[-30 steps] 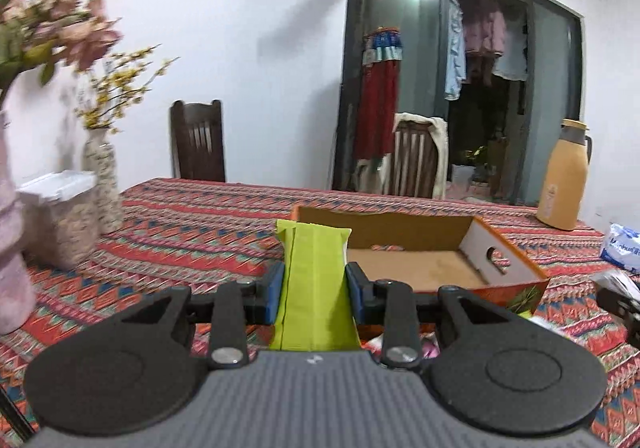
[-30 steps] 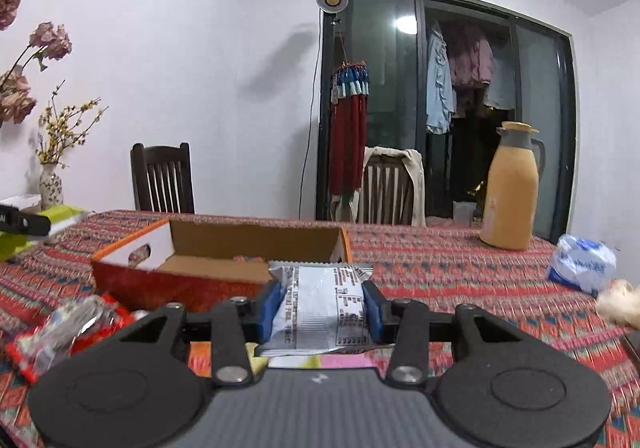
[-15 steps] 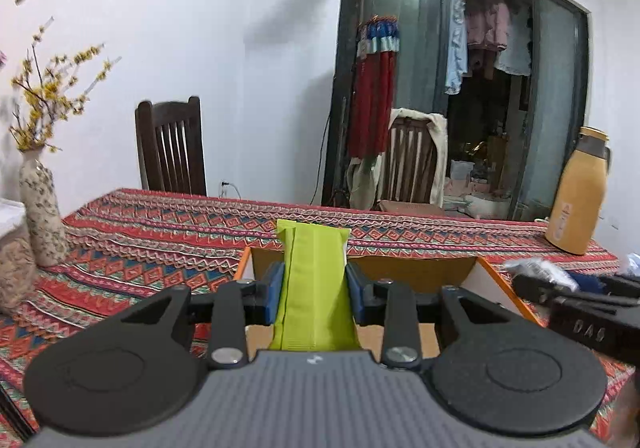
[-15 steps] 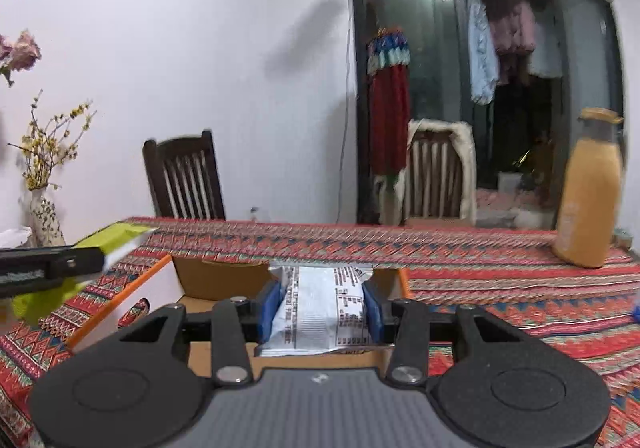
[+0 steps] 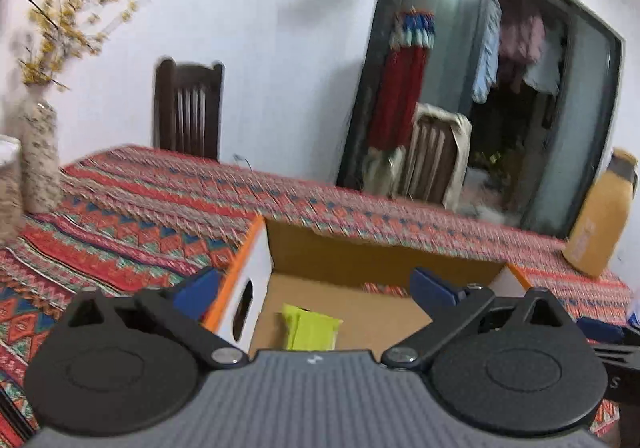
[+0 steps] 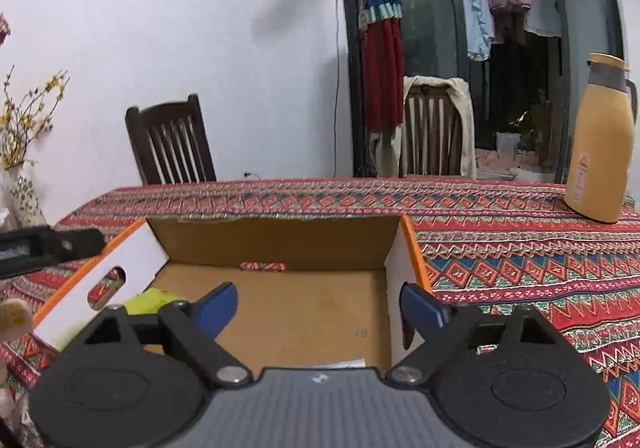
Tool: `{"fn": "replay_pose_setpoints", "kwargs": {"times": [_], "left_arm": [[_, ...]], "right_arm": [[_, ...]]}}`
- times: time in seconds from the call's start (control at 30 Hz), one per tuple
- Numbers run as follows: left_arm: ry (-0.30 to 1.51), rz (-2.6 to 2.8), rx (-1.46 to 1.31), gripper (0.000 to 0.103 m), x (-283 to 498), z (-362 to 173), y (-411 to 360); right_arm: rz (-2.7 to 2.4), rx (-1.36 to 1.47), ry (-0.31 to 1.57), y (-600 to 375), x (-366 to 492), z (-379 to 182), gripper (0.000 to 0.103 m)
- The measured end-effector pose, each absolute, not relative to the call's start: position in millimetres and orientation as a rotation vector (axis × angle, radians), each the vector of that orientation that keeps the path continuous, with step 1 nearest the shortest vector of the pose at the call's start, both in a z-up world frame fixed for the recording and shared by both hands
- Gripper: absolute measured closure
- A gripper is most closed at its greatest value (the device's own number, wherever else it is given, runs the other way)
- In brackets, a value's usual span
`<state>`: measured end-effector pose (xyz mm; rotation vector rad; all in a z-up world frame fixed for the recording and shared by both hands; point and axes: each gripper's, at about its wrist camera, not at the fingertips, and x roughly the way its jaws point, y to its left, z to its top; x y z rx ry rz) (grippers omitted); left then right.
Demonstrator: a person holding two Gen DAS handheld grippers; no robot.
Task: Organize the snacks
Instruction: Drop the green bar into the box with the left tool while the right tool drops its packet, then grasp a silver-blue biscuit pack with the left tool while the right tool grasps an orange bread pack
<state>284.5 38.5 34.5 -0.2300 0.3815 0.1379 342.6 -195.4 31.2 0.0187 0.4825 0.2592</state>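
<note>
Motion blur softens the left wrist view. The green snack packet (image 5: 310,332) is partly hidden by the left gripper (image 5: 316,286) body; it lies on the cardboard box (image 5: 380,252) floor, below and between the opening fingers, untouched. Only a white corner of the silver packet (image 6: 346,364) is seen under the right gripper (image 6: 318,306), whose fingers are likewise opening with nothing between them. Beyond the fingers, a yellow flask (image 6: 600,144) and a vase (image 5: 38,156) stand on the patterned tabletop (image 6: 520,248).

We see the box (image 6: 276,244) on the worktop (image 6: 520,248), a snack packet (image 5: 310,332) lying inside at its left. The flask (image 6: 600,144) stands far right, chairs (image 6: 172,144) behind.
</note>
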Motion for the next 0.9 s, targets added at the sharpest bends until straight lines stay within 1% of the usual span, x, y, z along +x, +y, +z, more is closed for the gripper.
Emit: {"fn": "replay_pose_setpoints", "kwargs": {"times": [0.07,0.23,0.3,0.37,0.63,0.9], "left_arm": [[0.368,0.129,-0.235,0.0,280,36,39],[0.342,0.14,-0.202,0.0,280,42,29],[0.327,0.153,-0.195,0.0,278,46,26],[0.324,0.161,-0.194,0.0,275,51,25],[0.295,0.159,-0.15,0.0,239,72,25],[0.318,0.154,-0.144,0.0,198,62,30]], "right_arm": [[0.254,0.032,0.455,-199,339,35,0.004],[0.239,0.008,0.381,-197,325,43,0.004],[0.248,0.007,0.342,-198,317,49,0.0],[0.246,0.007,0.313,-201,312,54,0.0],[0.205,0.028,0.306,-214,288,69,0.0],[0.209,0.03,0.318,-217,241,64,0.0]]}}
